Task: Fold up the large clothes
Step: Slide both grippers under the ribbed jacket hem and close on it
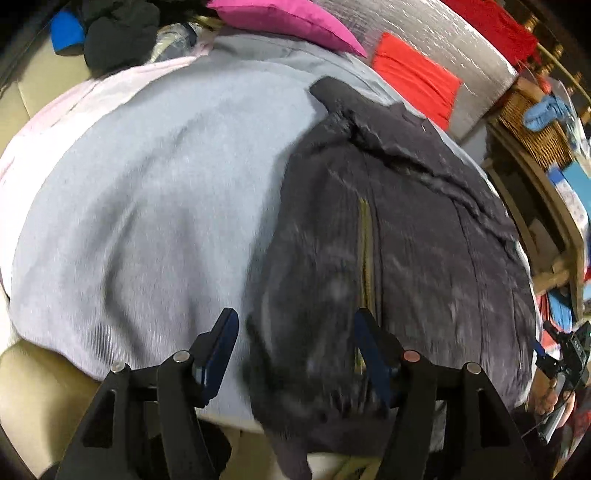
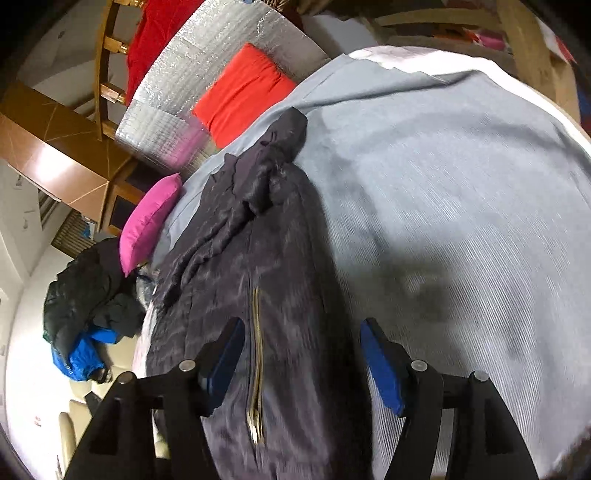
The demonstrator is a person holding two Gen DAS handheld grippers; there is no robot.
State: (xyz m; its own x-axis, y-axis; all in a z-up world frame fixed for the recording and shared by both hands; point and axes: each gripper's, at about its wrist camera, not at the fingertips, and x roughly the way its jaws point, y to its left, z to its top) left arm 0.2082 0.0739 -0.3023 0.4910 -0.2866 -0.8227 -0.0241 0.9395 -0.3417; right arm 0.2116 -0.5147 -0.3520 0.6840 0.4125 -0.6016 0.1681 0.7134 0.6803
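A dark grey jacket (image 1: 406,236) with a brass zipper (image 1: 365,258) lies lengthwise on a light blue-grey sheet (image 1: 155,192). It also shows in the right wrist view (image 2: 266,280), zipper (image 2: 256,350) up, its crumpled far end pointing away. My left gripper (image 1: 295,332) is open over the jacket's near edge, holding nothing. My right gripper (image 2: 301,343) is open over the jacket's near part, one blue pad (image 2: 380,365) above the sheet (image 2: 461,221). Whether either touches the cloth I cannot tell.
A pink cushion (image 1: 280,18) and an orange-red cushion (image 1: 413,77) lie at the far end by a silver foil mat (image 2: 177,103). A pile of black and blue clothes (image 2: 81,302) sits beside. A wicker basket (image 1: 532,122) and wooden furniture stand right.
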